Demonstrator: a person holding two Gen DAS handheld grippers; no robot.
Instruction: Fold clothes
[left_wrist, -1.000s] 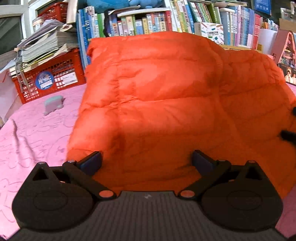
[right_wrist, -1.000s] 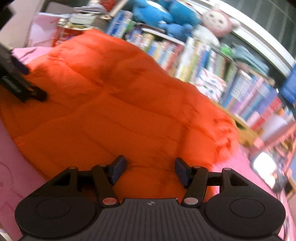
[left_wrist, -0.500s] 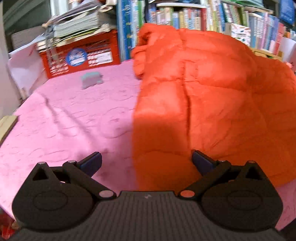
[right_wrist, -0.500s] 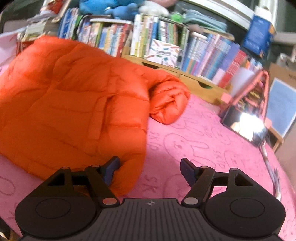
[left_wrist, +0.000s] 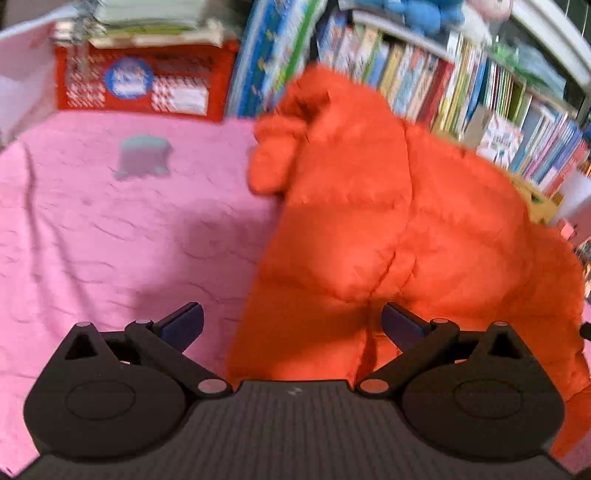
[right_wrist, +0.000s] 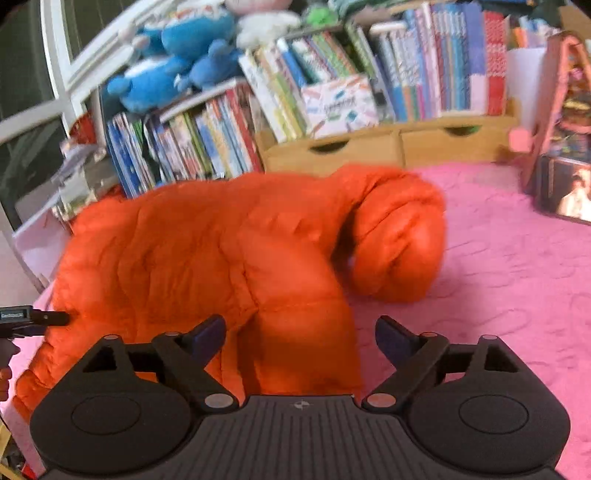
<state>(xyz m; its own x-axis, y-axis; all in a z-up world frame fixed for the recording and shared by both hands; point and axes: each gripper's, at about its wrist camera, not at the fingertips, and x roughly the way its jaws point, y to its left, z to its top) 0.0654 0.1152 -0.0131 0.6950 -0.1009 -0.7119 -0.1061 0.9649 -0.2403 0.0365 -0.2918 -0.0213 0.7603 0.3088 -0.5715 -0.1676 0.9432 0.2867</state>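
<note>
Orange puffer jacket (left_wrist: 388, 236) lies in a heap on the pink cover (left_wrist: 110, 240), its back edge up against the bookshelf. Going left to right in the left wrist view: red crate (left_wrist: 140, 85) w/ papers stacked on top at the far left, small grey-green object (left_wrist: 142, 157) sitting alone on the pink cover well apart from the jacket, then the jacket filling the right half, a bunched sleeve end sticking out toward the crate. Books (left_wrist: 480, 92) run along behind. Left tongs (left_wrist: 291, 325) stand wide open, nothing gripped; left pad is over bare pink cover, right pad over the jacket's near hem, fabric between them but not pinched.

Right wrist view, left to right: the other tool's tip (right_wrist: 33, 317) pokes in at the left edge near the jacket's side, blue plush toys (right_wrist: 173, 74) on top of the shelf, jacket in the middle w/ a rolled sleeve (right_wrist: 399, 236) curled at its right, wooden drawers (right_wrist: 388, 147) behind, open pink cover to the right. Right tongs (right_wrist: 301, 336) have just been opening and stand wide, holding nothing; jacket hem lies below the left pad, free of both.
</note>
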